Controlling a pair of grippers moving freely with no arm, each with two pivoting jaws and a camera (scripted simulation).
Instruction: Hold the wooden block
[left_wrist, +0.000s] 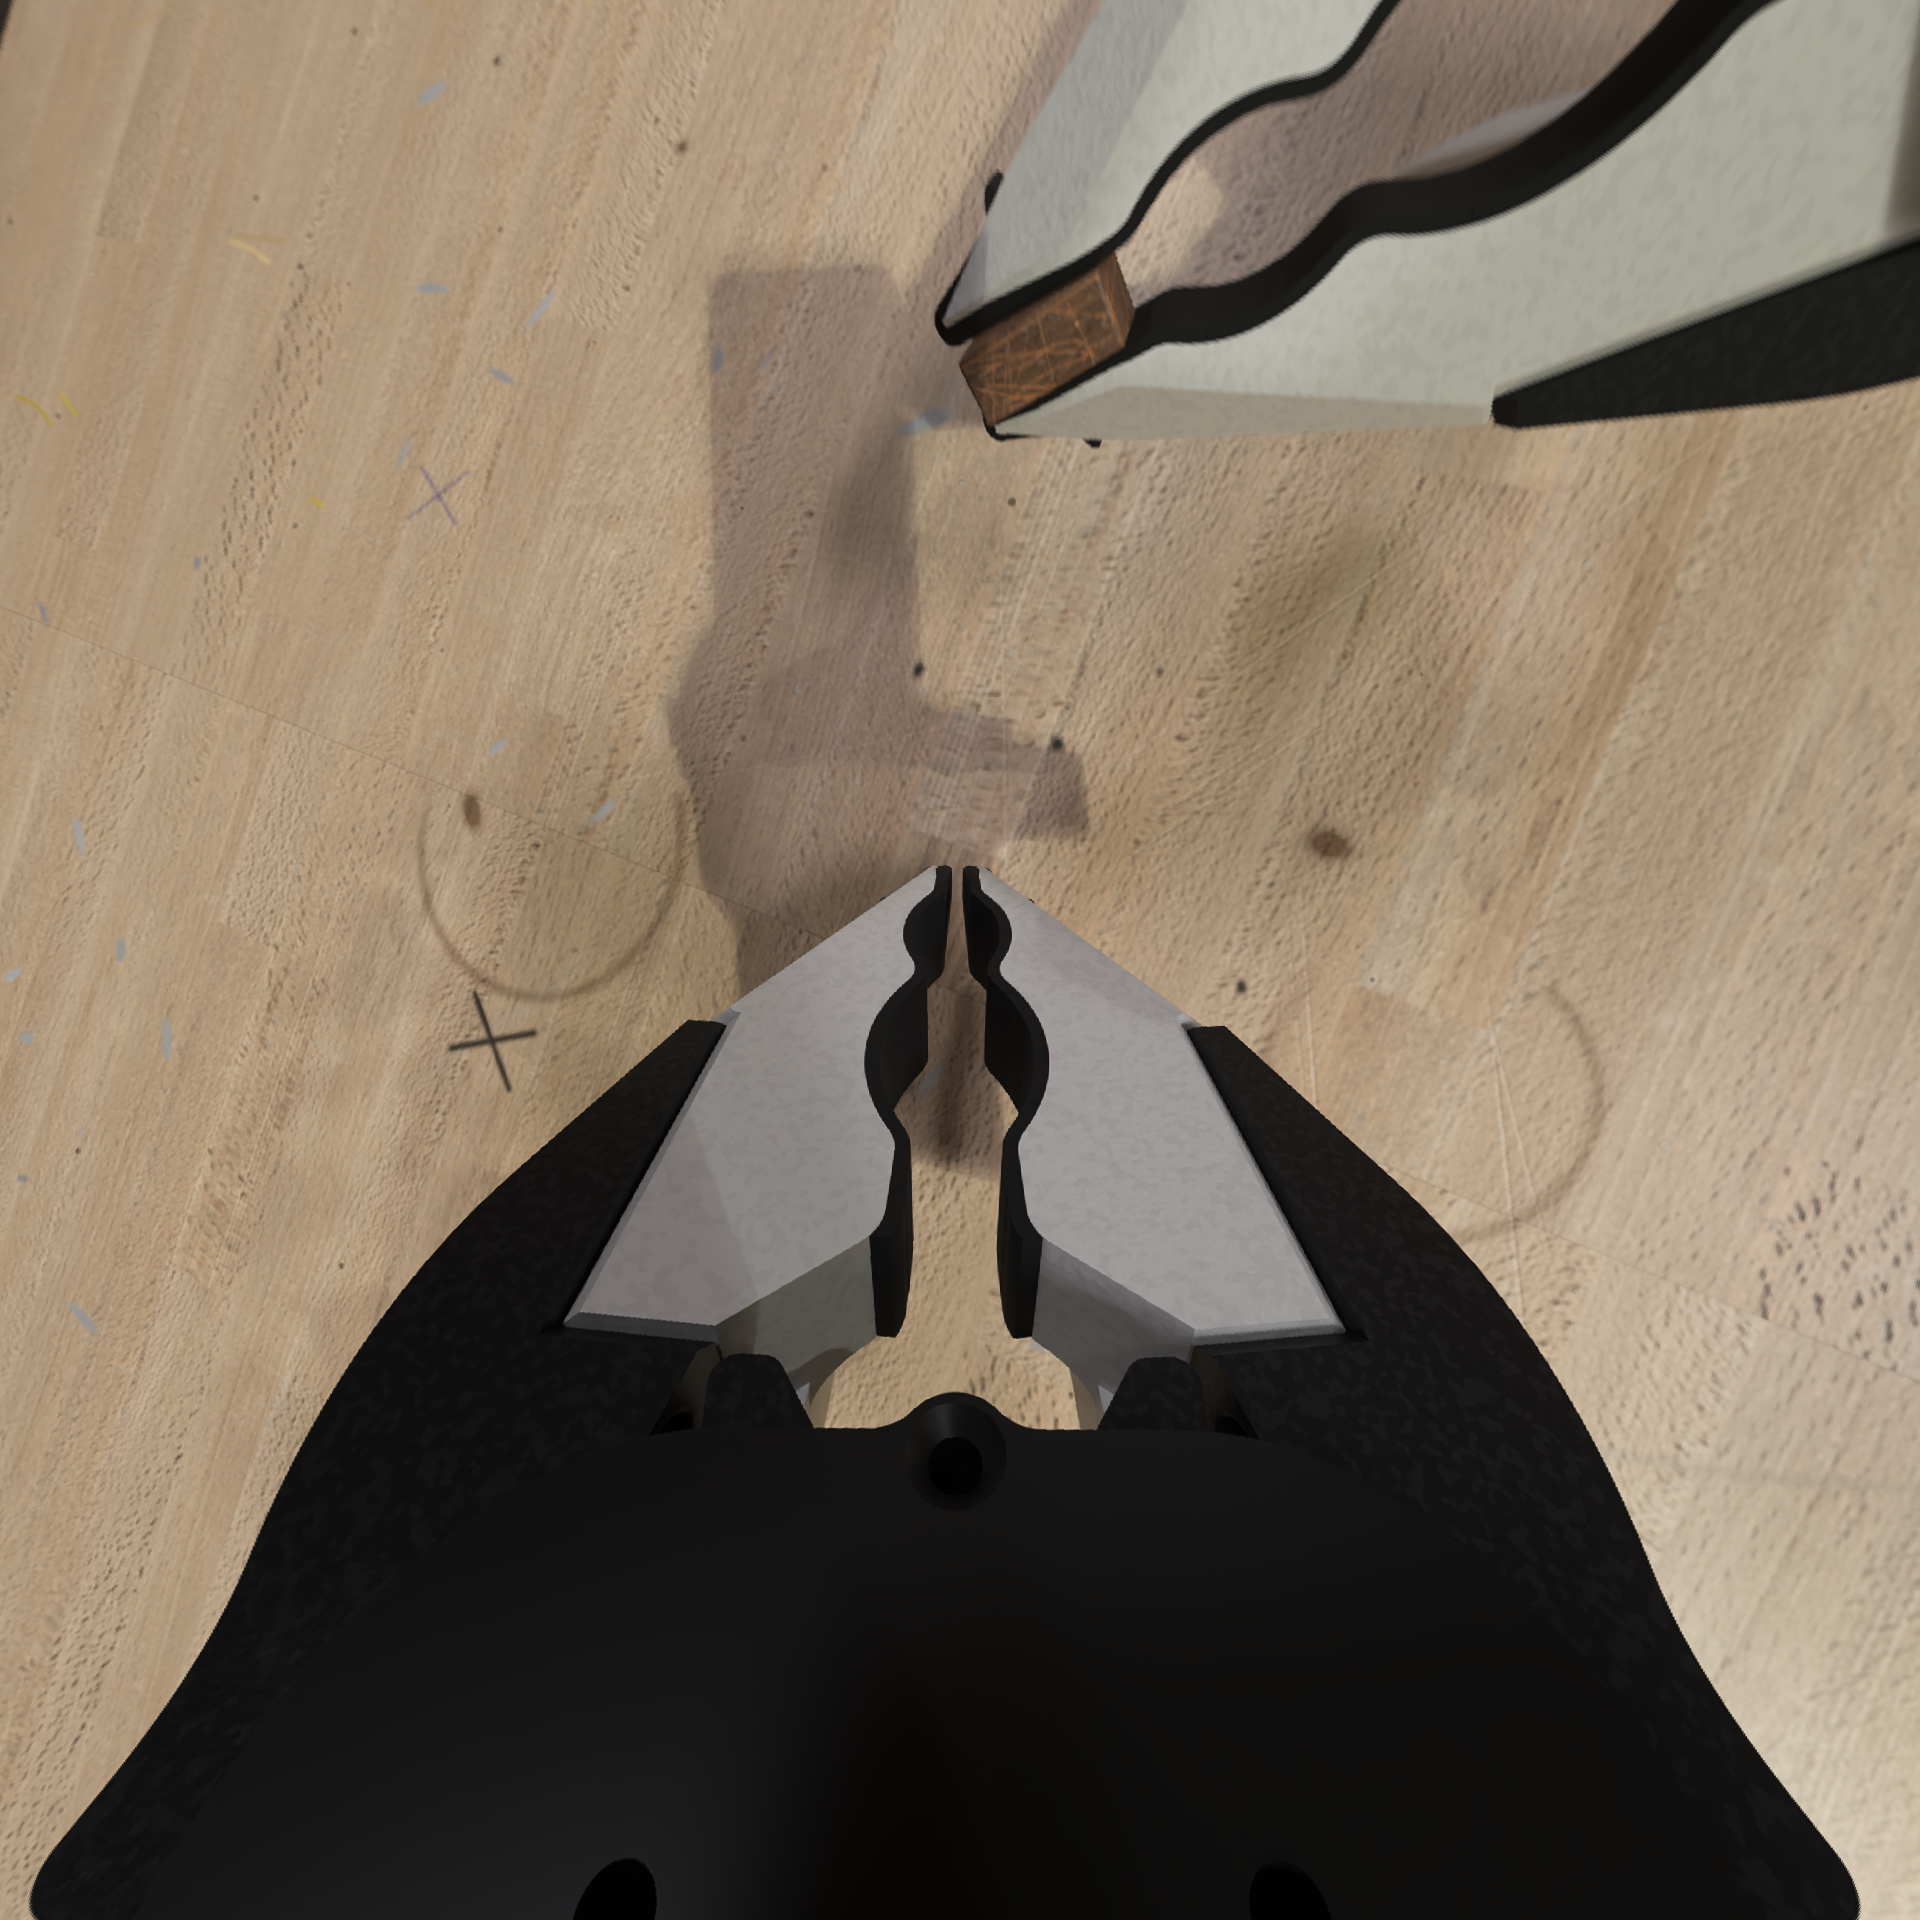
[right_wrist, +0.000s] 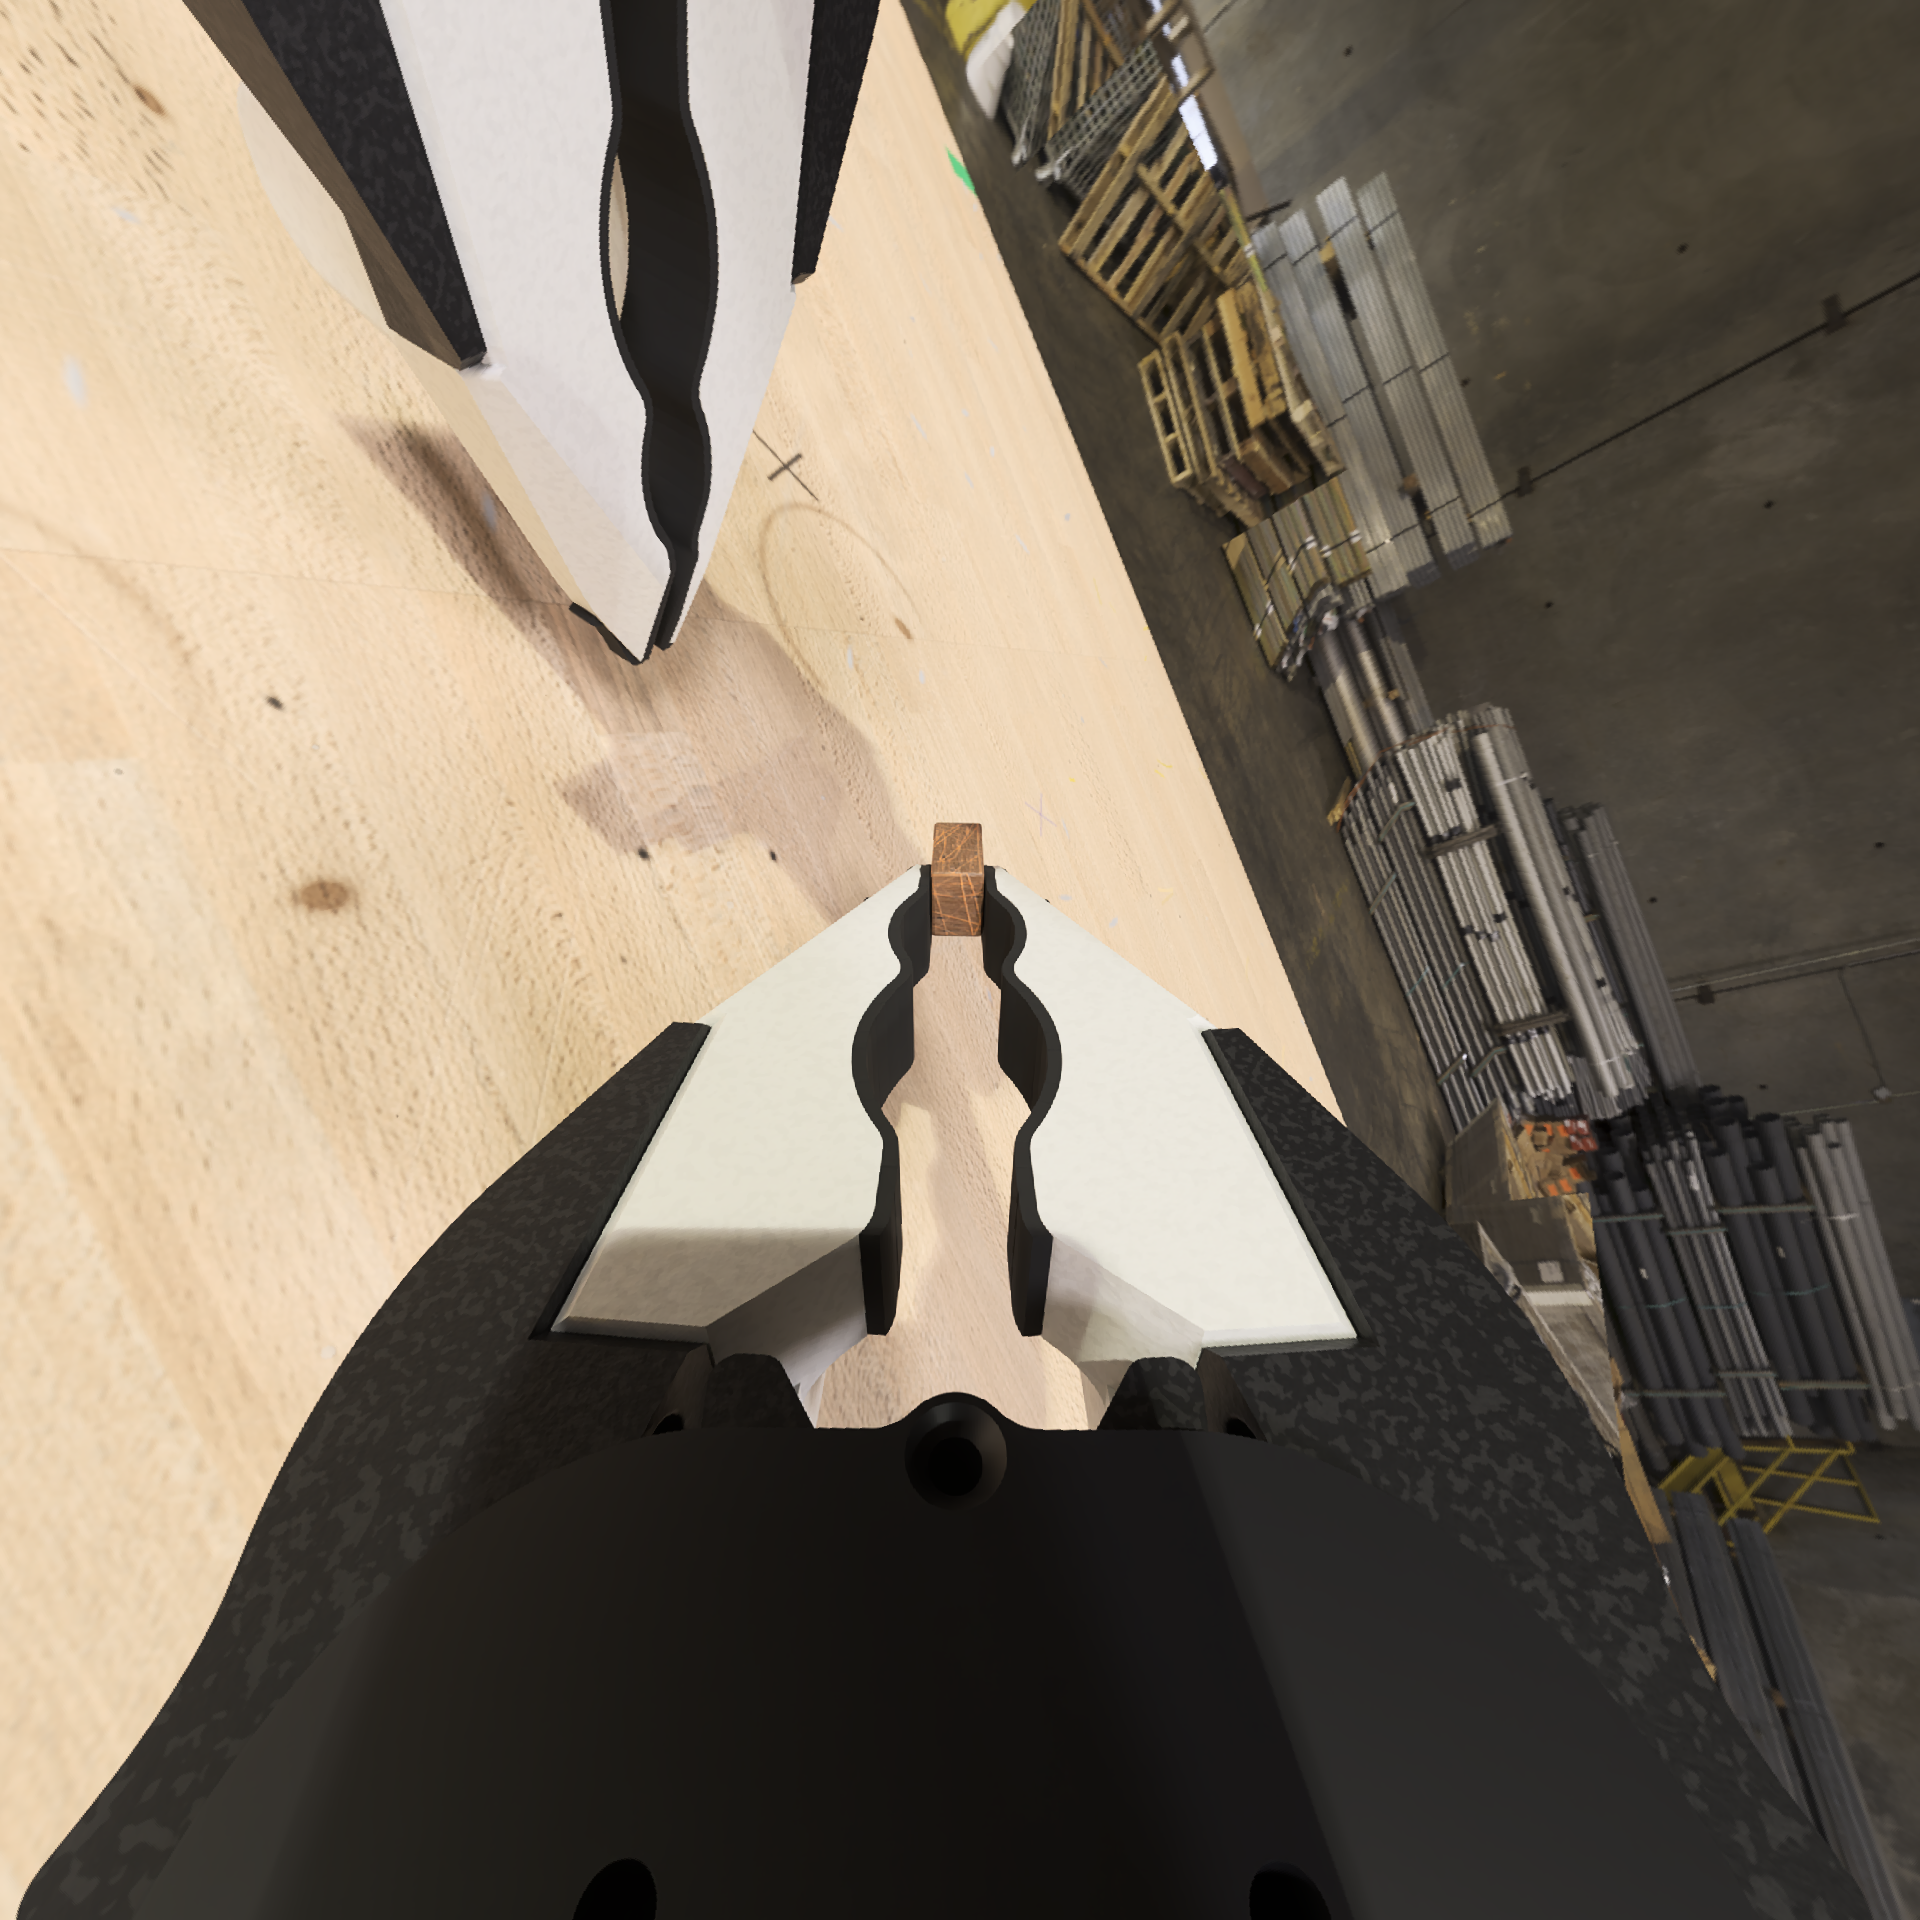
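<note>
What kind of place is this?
Probably a warehouse or workshop. Past the edge of the wooden table you can see stacked pallets and bundles of metal pipes lying on a grey concrete floor.

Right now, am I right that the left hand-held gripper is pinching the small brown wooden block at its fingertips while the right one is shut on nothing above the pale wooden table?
Not quite: the sides are swapped. The right wrist view shows the right hand-held gripper pinching the small brown wooden block at its fingertips, while the left hand-held gripper is shut on nothing above the pale wooden table.
</note>
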